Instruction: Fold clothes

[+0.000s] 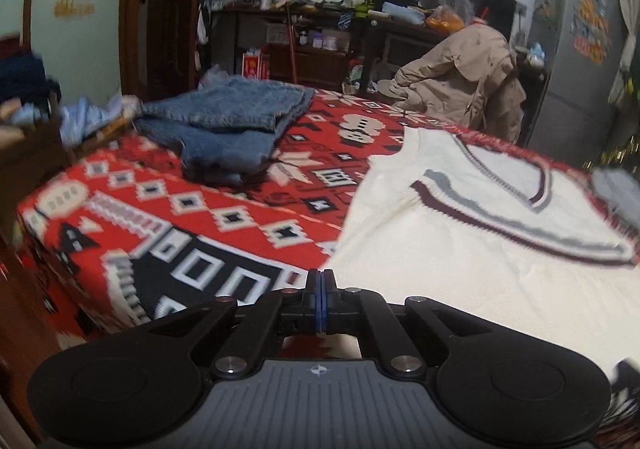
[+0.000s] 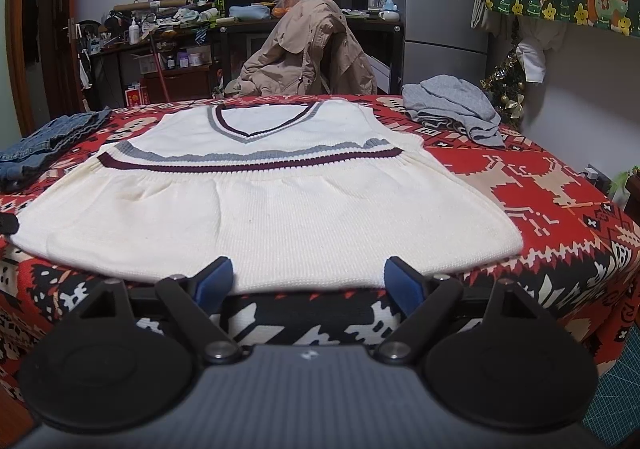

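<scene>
Vest, white with dark and grey stripes, lies flat on the red patterned tabletop in the left wrist view; the left tongs are closed with nothing in them, just beside the vest's left edge; folded jeans sit further back; in the right wrist view the vest is spread out, its near hem partly turned over itself; the right tongs stand wide open at the hem, holding nothing; a grey top waits far right; closed tongs could push the cloth into a bump; grabbing one layer could make a crooked fold.

Cream vest with maroon-grey stripes, red patterned blanket, seemingly blue jeans.
</scene>
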Available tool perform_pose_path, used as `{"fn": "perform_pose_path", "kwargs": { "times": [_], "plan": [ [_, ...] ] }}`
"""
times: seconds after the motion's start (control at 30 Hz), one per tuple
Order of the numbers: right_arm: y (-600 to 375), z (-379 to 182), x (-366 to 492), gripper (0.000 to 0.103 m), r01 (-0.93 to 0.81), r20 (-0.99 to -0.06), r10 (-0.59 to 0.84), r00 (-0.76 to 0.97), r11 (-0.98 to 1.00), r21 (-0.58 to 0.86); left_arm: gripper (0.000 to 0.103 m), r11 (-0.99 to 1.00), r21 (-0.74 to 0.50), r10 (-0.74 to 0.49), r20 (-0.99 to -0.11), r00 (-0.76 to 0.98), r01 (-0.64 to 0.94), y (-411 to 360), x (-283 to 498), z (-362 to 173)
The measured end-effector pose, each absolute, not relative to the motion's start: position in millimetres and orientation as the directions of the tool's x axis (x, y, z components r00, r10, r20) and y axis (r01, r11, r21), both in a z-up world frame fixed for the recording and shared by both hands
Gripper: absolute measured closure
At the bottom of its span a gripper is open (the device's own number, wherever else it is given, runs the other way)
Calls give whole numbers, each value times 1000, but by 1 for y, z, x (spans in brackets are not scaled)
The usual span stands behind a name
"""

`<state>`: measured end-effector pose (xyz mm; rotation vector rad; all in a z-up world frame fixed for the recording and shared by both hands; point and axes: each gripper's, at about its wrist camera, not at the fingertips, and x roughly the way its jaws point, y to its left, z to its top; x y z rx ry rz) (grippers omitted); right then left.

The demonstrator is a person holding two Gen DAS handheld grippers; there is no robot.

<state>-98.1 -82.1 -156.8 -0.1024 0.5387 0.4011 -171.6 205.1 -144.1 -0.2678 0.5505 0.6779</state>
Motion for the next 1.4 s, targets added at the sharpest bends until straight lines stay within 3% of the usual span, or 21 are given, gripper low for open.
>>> {"fn": "perform_pose_path", "kwargs": {
  "times": [0.03, 0.07, 0.3, 0.5, 0.7, 1.07, 1.23, 1.27, 1.4],
  "plan": [
    [-82, -157, -98, 17, -397, -518, 344, 783, 918, 9, 85, 750, -47, 528, -558, 640, -660, 207, -173, -144],
    [-82, -157, -98, 17, -397, -518, 344, 783, 918, 9, 81, 749, -56, 525, -558, 642, -661, 210, -176, -144],
    [-82, -157, -97, 17, -396, -519, 344, 782, 918, 11, 84, 893, -26, 367, -533, 762, -449, 181, -182, -130],
    [-81, -157, -98, 16, -396, -520, 342, 783, 918, 7, 88, 941, 122, 328, -552, 767, -315, 145, -164, -145],
    [-80, -157, -98, 16, -396, -521, 341, 783, 918, 6, 92, 945, 163, 326, -559, 763, -284, 136, -155, -148],
    [-81, -157, -99, 16, -399, -520, 344, 781, 917, 8, 88, 937, 210, 350, -565, 747, -280, 146, -125, -148],
    [-81, -156, -98, 15, -402, -527, 346, 776, 915, 8, 88, 952, 135, 299, -583, 756, -273, 155, -115, -140],
    [-81, -154, -97, 16, -406, -534, 348, 771, 914, 11, 88, 960, 107, 272, -580, 768, -259, 155, -116, -136],
    [-83, -144, -94, 36, -419, -541, 358, 761, 908, 13, 88, 974, 90, 219, -590, 777, -207, 143, -116, -133]
  ]
}}
